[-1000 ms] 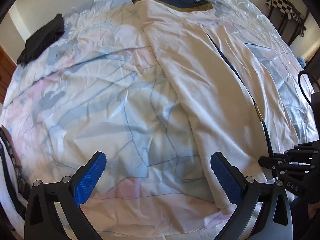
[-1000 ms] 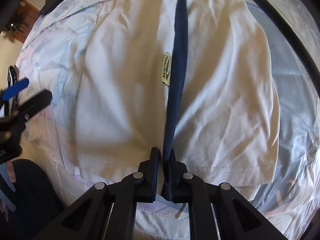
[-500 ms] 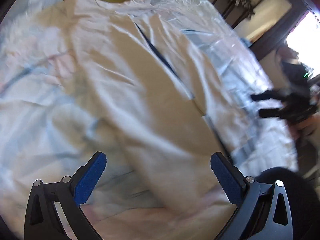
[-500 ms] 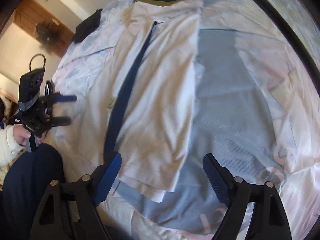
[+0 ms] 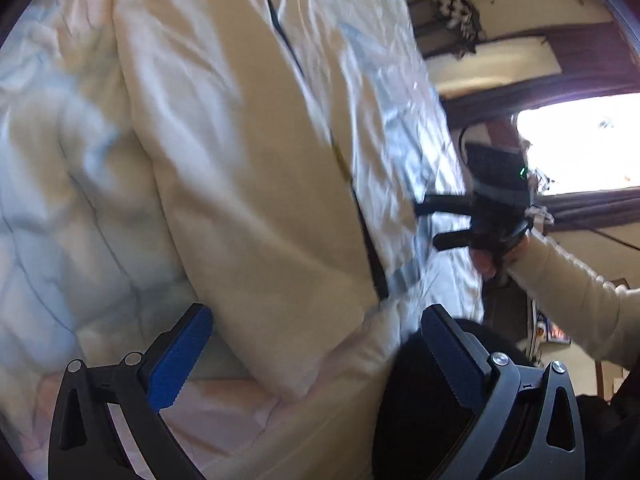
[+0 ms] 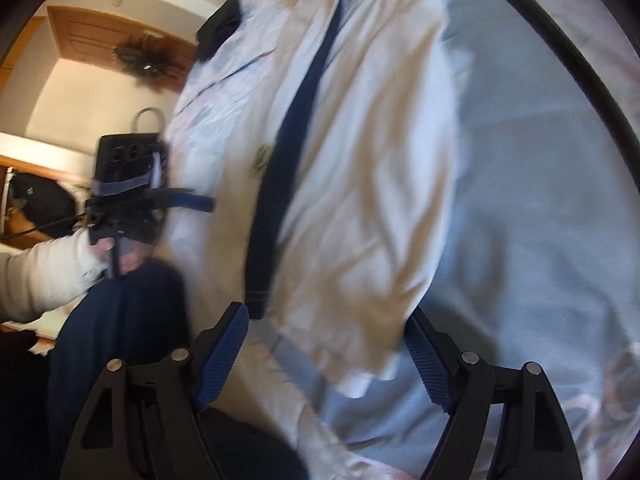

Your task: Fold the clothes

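Note:
A cream shirt with a navy stripe lies folded lengthwise on the pale patterned bed sheet. My left gripper is open over the shirt's near left hem corner, its blue pads clear of the cloth. My right gripper hovers over the near right hem corner of the shirt. Its jaws are wide and closing, with the hem seen between them but not pinched. Each gripper shows in the other's view: the right gripper and the left gripper, both in sleeved hands.
A black garment lies at the far end of the bed sheet. The person's dark trousers press against the near bed edge. A bright window and a checkered item are off to the right.
My right gripper let go of the navy stripe, opened wide and slid right to the hem corner. My left gripper swung right and dipped toward the shirt's near left corner.

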